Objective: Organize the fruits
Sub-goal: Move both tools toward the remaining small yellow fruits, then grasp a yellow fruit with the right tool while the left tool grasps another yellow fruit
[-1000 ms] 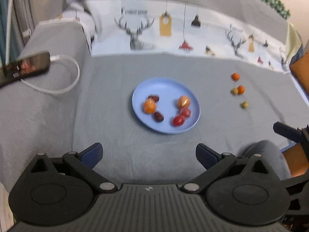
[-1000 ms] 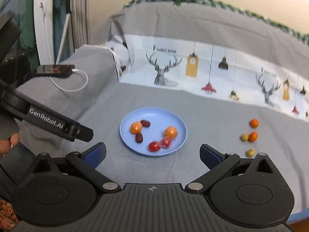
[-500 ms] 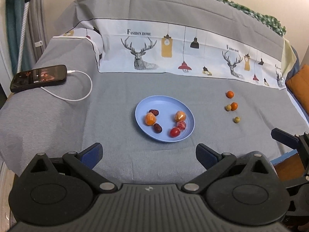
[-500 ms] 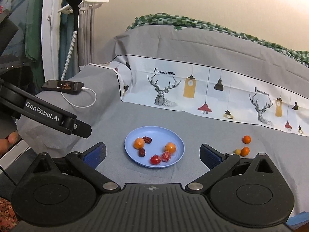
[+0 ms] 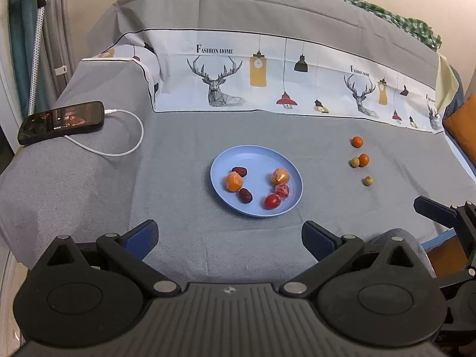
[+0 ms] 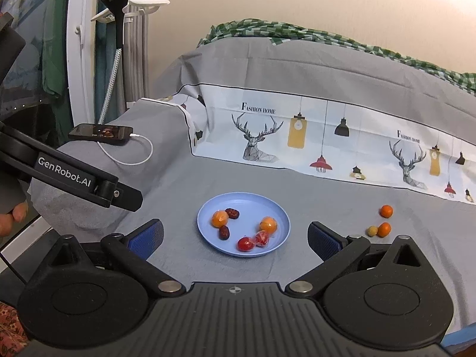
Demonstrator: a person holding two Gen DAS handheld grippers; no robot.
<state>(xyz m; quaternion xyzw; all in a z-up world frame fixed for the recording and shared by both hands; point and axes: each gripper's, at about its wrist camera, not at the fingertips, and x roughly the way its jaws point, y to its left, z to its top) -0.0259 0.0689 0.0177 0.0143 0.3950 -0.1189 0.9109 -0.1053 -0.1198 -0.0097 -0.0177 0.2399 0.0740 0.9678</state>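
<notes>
Both grippers held off the near edge of the cloth, jaws spread, nothing grasped.

Left wrist view: we find the left gripper (image 5: 230, 236) released, level, facing the blue plate (image 5: 238, 157), which carries two peeled oranges, two dates and red pieces; four loose fruits, including a far orange one (image 5: 357, 142) and a near green one (image 5: 368, 181), lie well apart to the right. The phone (image 5: 61, 122) sits far left. Right wrist view: we find the right gripper (image 6: 235, 236) likewise released; the near green fruit is hidden here, while the left gripper's arm shows at left.
</notes>
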